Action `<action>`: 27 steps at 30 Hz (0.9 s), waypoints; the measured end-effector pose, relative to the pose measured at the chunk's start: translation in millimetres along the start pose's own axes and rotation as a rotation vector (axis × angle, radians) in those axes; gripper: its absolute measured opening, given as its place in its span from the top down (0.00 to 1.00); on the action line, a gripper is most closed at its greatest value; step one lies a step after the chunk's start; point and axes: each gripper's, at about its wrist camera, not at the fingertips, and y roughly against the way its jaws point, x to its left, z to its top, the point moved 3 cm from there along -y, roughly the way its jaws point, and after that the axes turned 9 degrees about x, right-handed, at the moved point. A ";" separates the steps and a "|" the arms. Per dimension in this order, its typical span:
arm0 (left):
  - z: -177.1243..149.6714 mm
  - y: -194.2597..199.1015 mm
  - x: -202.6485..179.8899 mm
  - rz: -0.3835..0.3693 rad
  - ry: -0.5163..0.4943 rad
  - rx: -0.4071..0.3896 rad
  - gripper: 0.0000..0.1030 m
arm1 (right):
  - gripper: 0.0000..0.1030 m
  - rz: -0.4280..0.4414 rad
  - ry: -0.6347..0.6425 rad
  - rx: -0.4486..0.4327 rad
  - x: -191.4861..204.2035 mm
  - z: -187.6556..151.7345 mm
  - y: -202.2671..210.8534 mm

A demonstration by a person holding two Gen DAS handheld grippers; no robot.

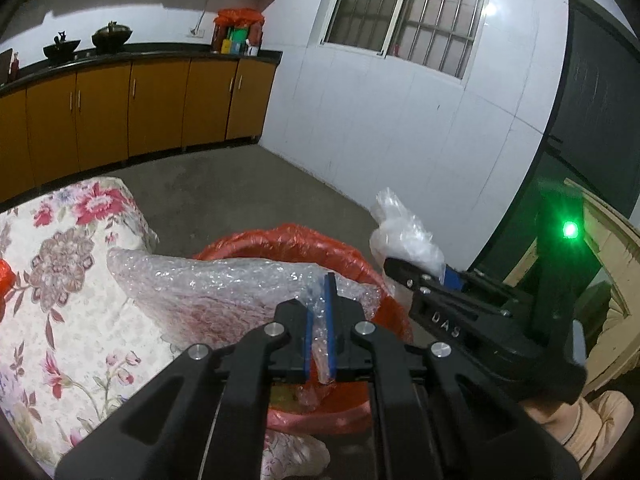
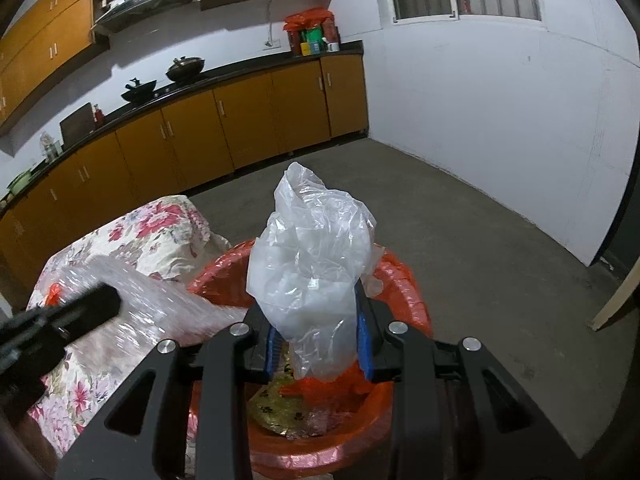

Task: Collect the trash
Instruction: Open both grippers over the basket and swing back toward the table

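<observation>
The left gripper [image 1: 319,320] pinches a bubble-wrap sheet [image 1: 224,284] over the flowered tablecloth [image 1: 60,280]; the right gripper [image 2: 320,340] clamps a crumpled clear plastic bag [image 2: 312,264] above the red-lined bin [image 2: 404,280], which holds a gold wrapper [image 2: 276,408]. Beyond lie a concrete floor [image 2: 460,240], orange cabinets [image 2: 240,120] and white walls.

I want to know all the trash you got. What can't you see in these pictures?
- Bin bottom, right wrist view: the plastic bag and the right gripper cover most of it.
- Bubble wrap far end, right wrist view: blurred, partly behind the left gripper.
- Boxes on the counter, left wrist view: too small to read.
- Table, both views: cut off by the picture edge.
</observation>
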 end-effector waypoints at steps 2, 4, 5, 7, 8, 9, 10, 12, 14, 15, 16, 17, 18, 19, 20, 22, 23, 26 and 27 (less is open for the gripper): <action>-3.2 -4.2 3.8 0.002 0.006 0.016 0.84 | 0.61 0.019 0.004 0.001 2.2 1.8 -2.6; -5.7 -5.3 7.3 0.007 0.010 0.022 0.75 | 0.53 0.029 0.007 0.001 4.0 1.6 -3.0; -6.5 -5.4 9.4 0.008 0.012 0.023 0.73 | 0.49 0.032 0.006 -0.001 4.2 1.1 -2.9; -7.8 -4.9 13.5 0.008 0.018 0.028 0.70 | 0.48 0.035 0.003 -0.002 4.5 1.7 -3.0; -9.0 -4.8 15.6 0.008 0.021 0.031 0.67 | 0.47 0.034 0.002 0.000 4.8 1.3 -3.2; -8.7 -4.9 16.2 0.007 0.023 0.034 0.66 | 0.47 0.033 0.000 0.000 4.6 0.7 -3.2; -9.3 -5.3 17.2 0.006 0.026 0.038 0.65 | 0.47 0.032 -0.001 0.001 4.2 0.1 -3.0; -12.1 -7.5 18.1 -0.012 0.033 0.054 0.65 | 0.47 0.029 -0.002 0.001 4.7 -1.1 -2.0; -14.0 -11.1 15.7 -0.026 0.031 0.071 0.64 | 0.47 0.021 -0.001 -0.002 4.1 -1.1 -0.5; -15.5 -12.6 14.1 -0.033 0.027 0.079 0.64 | 0.47 0.017 0.000 -0.004 3.7 -1.0 0.0; -16.2 -13.1 12.3 -0.038 0.024 0.080 0.64 | 0.47 0.012 0.001 -0.007 2.8 -1.1 1.6; -17.0 -13.3 11.3 -0.042 0.022 0.080 0.64 | 0.47 0.008 0.001 -0.008 2.2 -0.9 2.2; -17.0 -12.4 9.9 -0.046 0.016 0.078 0.63 | 0.47 0.003 0.001 -0.010 1.5 -0.6 3.1; -16.6 -11.6 8.9 -0.048 0.012 0.075 0.62 | 0.47 -0.001 0.000 -0.010 -0.3 -1.0 3.6; -16.2 -10.3 8.3 -0.054 0.010 0.070 0.60 | 0.47 -0.007 -0.002 -0.010 -2.7 -0.9 4.3; -15.0 -7.3 7.7 -0.063 0.011 0.063 0.58 | 0.47 -0.015 -0.006 -0.010 -5.3 -1.2 5.4; -14.8 -6.0 7.1 -0.063 0.010 0.059 0.56 | 0.47 -0.018 -0.012 -0.011 -7.3 -1.2 6.2; -14.8 -1.4 10.1 -0.040 0.007 0.047 0.54 | 0.47 -0.022 -0.017 -0.013 -8.2 0.0 7.2; -14.4 0.0 11.2 -0.031 0.010 0.043 0.53 | 0.47 -0.023 -0.015 -0.014 -7.3 0.1 7.7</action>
